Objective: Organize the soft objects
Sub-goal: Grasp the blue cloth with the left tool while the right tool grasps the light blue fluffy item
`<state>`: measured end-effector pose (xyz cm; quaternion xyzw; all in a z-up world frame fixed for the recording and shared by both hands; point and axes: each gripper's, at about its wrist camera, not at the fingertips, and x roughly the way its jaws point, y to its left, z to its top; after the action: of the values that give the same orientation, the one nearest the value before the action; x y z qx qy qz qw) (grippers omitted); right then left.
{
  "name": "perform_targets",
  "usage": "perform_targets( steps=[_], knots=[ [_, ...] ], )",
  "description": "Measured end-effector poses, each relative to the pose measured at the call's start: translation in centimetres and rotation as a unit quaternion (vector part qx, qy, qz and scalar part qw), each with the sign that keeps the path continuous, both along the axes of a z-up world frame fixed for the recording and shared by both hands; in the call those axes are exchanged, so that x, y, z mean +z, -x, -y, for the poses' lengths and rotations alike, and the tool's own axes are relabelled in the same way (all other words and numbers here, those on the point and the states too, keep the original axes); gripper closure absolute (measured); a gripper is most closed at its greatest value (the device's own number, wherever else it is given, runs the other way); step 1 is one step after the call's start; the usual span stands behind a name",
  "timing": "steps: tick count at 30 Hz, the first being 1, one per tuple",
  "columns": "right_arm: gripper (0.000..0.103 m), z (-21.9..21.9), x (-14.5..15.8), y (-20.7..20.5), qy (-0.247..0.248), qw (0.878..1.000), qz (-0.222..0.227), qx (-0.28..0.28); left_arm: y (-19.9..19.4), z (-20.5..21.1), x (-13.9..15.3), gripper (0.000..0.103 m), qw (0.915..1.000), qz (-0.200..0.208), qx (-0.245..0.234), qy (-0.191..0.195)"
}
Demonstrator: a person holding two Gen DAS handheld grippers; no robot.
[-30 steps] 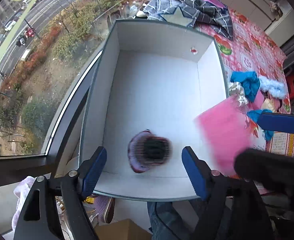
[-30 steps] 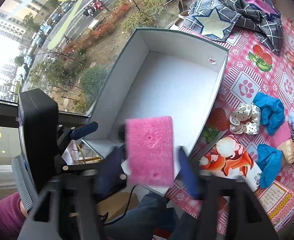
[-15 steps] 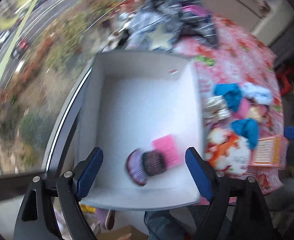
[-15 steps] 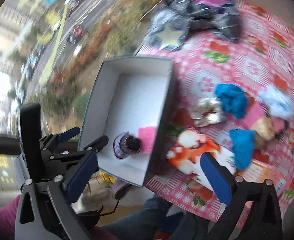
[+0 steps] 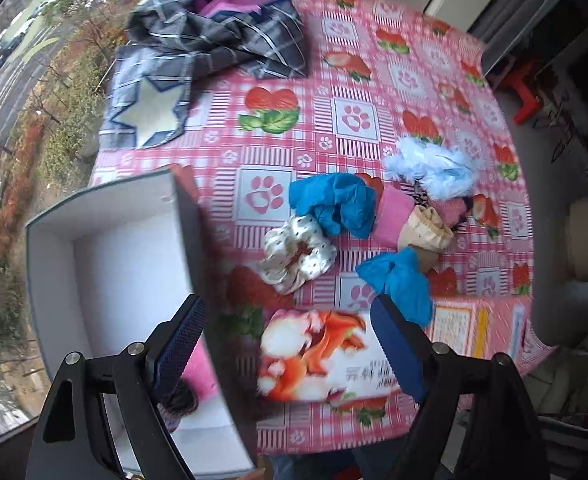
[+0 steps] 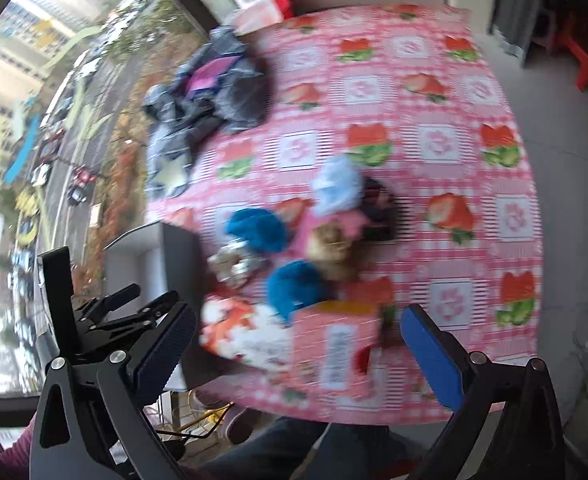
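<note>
A white open box (image 5: 110, 256) stands at the table's left edge; it also shows in the right wrist view (image 6: 174, 252). A pink fluffy pad (image 5: 198, 368) and a dark knitted piece (image 5: 180, 400) lie inside it, partly hidden by my left finger. On the tablecloth lie a white spotted scrunchie (image 5: 296, 254), two blue cloths (image 5: 336, 200) (image 5: 398, 284), a light blue fluffy piece (image 5: 430, 166), a pink piece (image 5: 392, 216) and a beige frilled item (image 5: 426, 228). My left gripper (image 5: 290, 340) is open and empty above the box's right wall. My right gripper (image 6: 294, 352) is open and empty, high above the table's front.
A dark plaid cloth with a white star (image 5: 198, 52) lies at the far left of the pink checked tablecloth (image 5: 350, 116). A printed flat packet (image 5: 326, 356) and a pink card (image 6: 334, 348) lie near the front edge. A window is to the left.
The right gripper let go of the pink pad, which now lies in the box beside the knitted piece. Both grippers have swung right, from the box toward the pile on the tablecloth.
</note>
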<state>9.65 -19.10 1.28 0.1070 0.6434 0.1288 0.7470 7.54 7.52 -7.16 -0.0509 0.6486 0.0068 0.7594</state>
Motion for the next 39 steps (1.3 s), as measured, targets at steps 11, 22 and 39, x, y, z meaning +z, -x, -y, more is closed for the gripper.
perform_targets(
  steps=[11,22,39],
  knots=[
    [0.0,1.3,-7.8,-7.9,0.013,0.998,-0.051,0.044,-6.7,2.2,-7.4,0.016,0.9958,-0.084,0.026,-0.024],
    [0.0,-3.8,-15.0,-14.6,0.088,0.986,-0.057,0.13,-10.2,3.1,-12.1,0.016,0.9901,-0.129,0.027,-0.048],
    [0.063,-2.6,-20.2,-15.3,0.08,0.981,-0.097,0.146,-14.2,6.5,-15.0,0.064,0.989,-0.147,0.004,-0.013]
  ],
)
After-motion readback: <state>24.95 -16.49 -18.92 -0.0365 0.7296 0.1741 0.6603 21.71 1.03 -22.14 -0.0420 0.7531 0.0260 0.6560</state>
